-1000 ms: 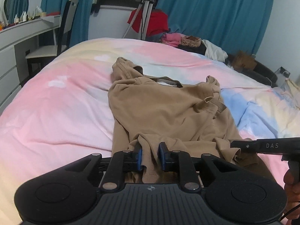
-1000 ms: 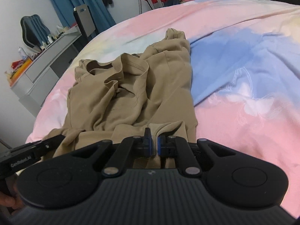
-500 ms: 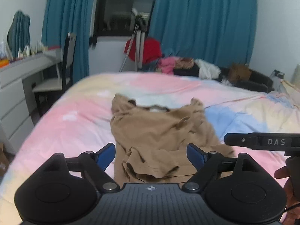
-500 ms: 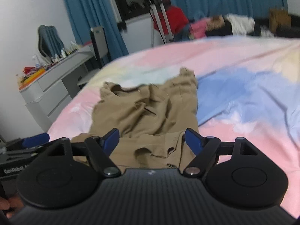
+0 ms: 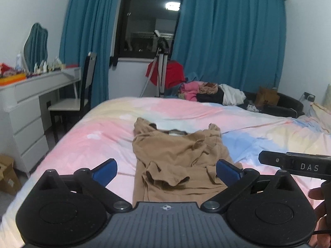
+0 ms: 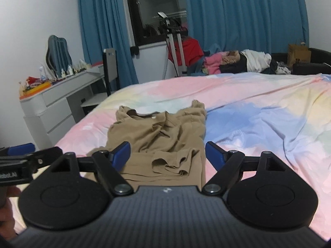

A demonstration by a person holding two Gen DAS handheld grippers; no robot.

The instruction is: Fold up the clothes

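A tan shirt lies on the pastel bed cover, collar at the far end, its near hem folded up over the body in a loose bunch. My left gripper hovers above the near end, jaws still opening wide, with nothing touching its blue pads. In the right wrist view the same shirt lies ahead. My right gripper stands open over the shirt's near right part, and its pads are clear of the cloth.
A white dresser and a chair stand left of the bed. Beyond the far edge are a tripod, a heap of clothes and a paper bag. A cardboard box sits on the floor at left.
Both grippers were shut on the shirt's near hem; they have let go, opened wide and drawn back and up. The folded hem now rests on the shirt.
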